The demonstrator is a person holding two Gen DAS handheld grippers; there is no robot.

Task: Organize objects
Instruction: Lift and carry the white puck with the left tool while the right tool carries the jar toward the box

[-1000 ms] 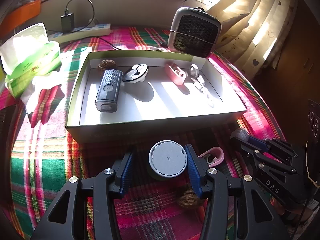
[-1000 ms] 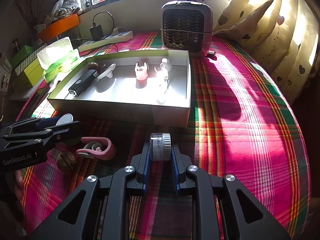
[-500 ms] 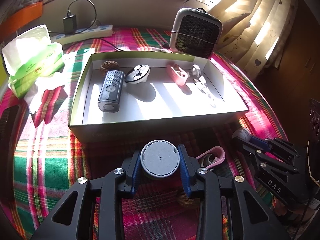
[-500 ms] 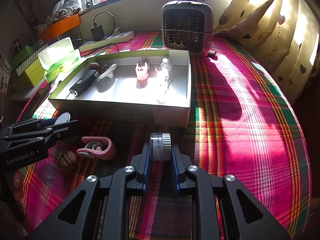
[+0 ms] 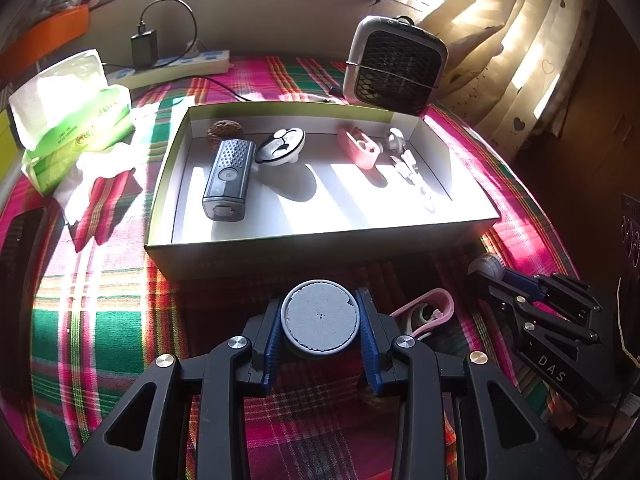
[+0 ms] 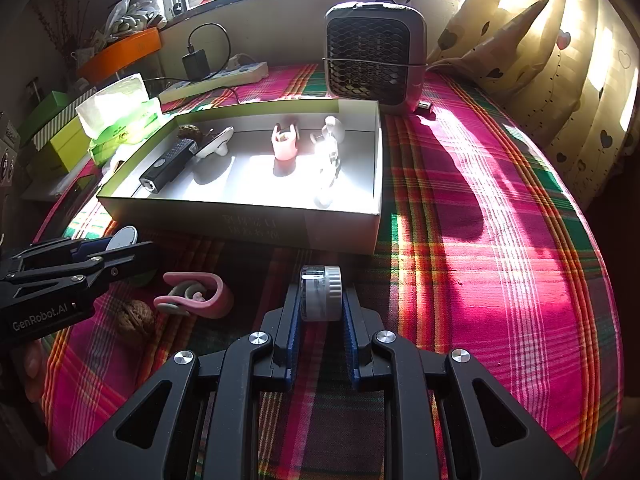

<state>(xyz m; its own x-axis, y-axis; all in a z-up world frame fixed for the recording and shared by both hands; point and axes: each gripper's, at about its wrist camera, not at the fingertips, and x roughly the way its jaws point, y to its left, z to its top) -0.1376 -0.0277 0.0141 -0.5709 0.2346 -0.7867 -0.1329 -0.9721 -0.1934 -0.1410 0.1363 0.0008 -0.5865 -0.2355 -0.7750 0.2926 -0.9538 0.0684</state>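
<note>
Jaws clamp grey disc (image 5: 320,317) left, small jar (image 6: 320,293) right (walnut (image 6: 135,318) visible rightward only).

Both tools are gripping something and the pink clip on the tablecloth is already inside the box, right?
Not quite. The loose pink plastic clip lies on the plaid tablecloth outside the shallow white cardboard box, as the right wrist view shows. Both tools are gripping something.

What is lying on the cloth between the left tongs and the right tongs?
A pink clip and a walnut lie between the left tongs and the right tongs, shown best in the right wrist view.
</note>
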